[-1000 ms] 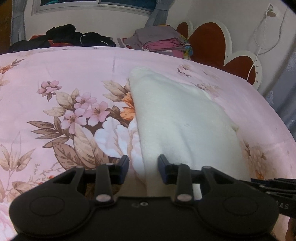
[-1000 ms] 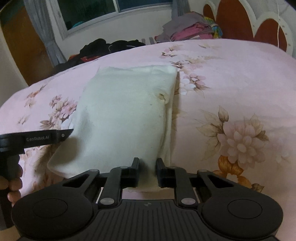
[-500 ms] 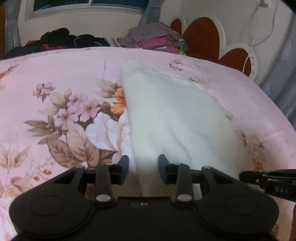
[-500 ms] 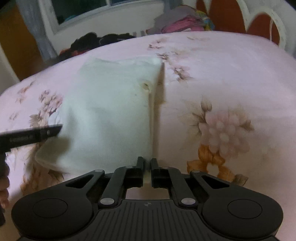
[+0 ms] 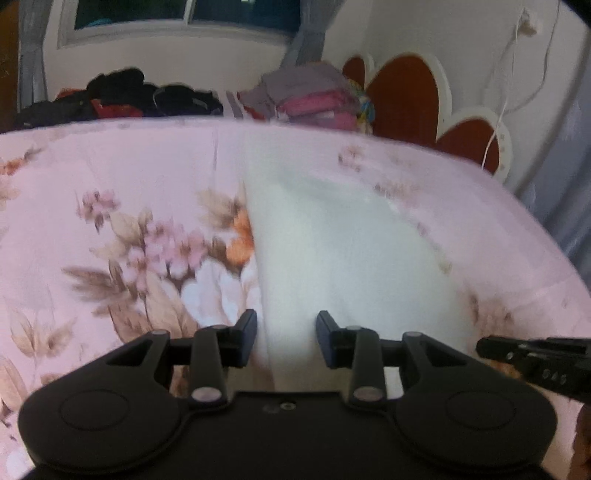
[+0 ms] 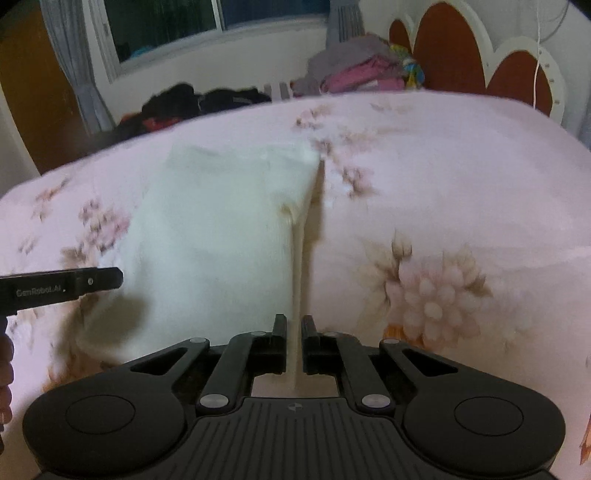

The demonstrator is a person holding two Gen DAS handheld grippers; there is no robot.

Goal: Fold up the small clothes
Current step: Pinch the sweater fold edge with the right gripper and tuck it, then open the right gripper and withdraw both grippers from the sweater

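A cream white garment [image 5: 343, 258] lies on the pink floral bedspread [image 5: 110, 192], running away from both cameras. My left gripper [image 5: 286, 338] is open, its fingers on either side of the garment's near left edge, which lies between them. My right gripper [image 6: 294, 330] is shut on the garment's near right edge [image 6: 297, 295], which rises as a thin lifted fold between the pads. The garment also shows in the right wrist view [image 6: 214, 236]. The other gripper's tip shows at each view's side: the right one [image 5: 532, 356], the left one [image 6: 66, 286].
Dark clothes [image 5: 122, 94] and a stack of folded grey and pink clothes [image 5: 314, 99] lie at the bed's far edge. A red and white scalloped headboard [image 5: 424, 99] stands at the right. A window [image 6: 221, 22] is behind the bed.
My right gripper has shut on the garment's right edge and lifted it. My left gripper stays open at the left edge. Both views are raised a little.
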